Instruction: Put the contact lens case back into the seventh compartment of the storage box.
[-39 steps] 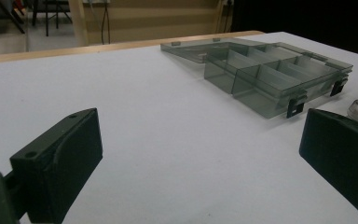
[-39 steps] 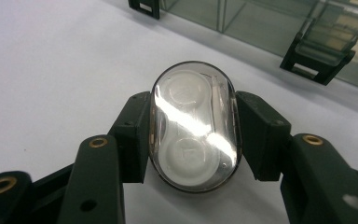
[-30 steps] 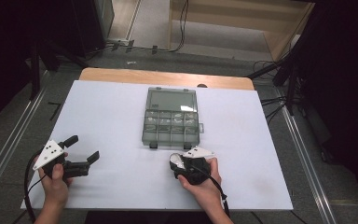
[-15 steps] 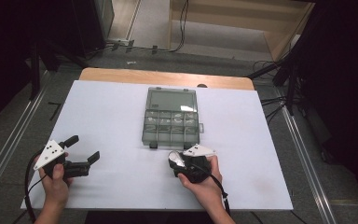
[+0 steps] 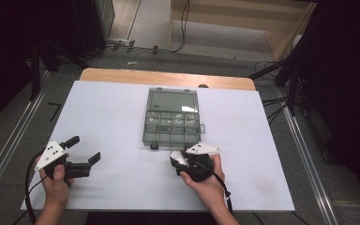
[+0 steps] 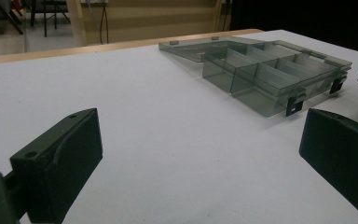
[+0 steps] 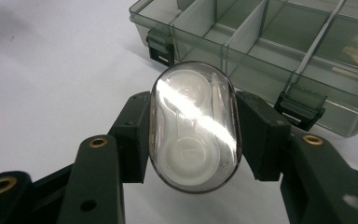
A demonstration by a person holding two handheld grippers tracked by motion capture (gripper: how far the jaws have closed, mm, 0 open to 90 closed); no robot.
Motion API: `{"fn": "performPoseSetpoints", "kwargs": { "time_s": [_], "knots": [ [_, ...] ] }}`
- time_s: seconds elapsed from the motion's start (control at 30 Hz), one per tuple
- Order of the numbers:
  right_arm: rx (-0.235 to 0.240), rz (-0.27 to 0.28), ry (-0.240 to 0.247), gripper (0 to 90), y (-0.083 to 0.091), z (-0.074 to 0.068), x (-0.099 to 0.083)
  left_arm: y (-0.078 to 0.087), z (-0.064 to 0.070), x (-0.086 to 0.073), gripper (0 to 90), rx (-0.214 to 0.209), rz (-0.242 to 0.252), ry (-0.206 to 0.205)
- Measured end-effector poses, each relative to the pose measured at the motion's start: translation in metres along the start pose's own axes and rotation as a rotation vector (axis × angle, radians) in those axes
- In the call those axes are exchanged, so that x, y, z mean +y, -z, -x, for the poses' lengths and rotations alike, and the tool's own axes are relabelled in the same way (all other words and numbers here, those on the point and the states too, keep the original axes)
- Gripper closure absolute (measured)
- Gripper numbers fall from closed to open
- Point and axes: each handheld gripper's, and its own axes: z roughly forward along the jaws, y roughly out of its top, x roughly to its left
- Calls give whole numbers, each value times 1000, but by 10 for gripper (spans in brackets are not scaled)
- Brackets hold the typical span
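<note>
A smoky transparent compartment box lies open and flat at the middle of the white counter, its dividers showing and two dark latches facing the person. Just before it, a clear oval capsule with white round contents sits clamped between the right hand-held gripper jaws.

High view looks down; both low gripper views share the compartment box.

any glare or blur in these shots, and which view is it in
Right gripper view: a bright diagonal glare streak crosses the clear oval case held in the right gripper, partly washing out the white insert. Left gripper view: the left gripper jaws are soft, the organizer box sharper. High view: even light, dark surroundings.
</note>
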Motion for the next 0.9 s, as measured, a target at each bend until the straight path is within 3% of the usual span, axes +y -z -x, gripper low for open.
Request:
{"fn": "performPoseSetpoints", "kwargs": {
  "time_s": [0.9],
  "knots": [
    [-18, 47, -28, 470, 9, 13, 20, 3, 2, -1, 0, 2, 2, -5]
  ]
}}
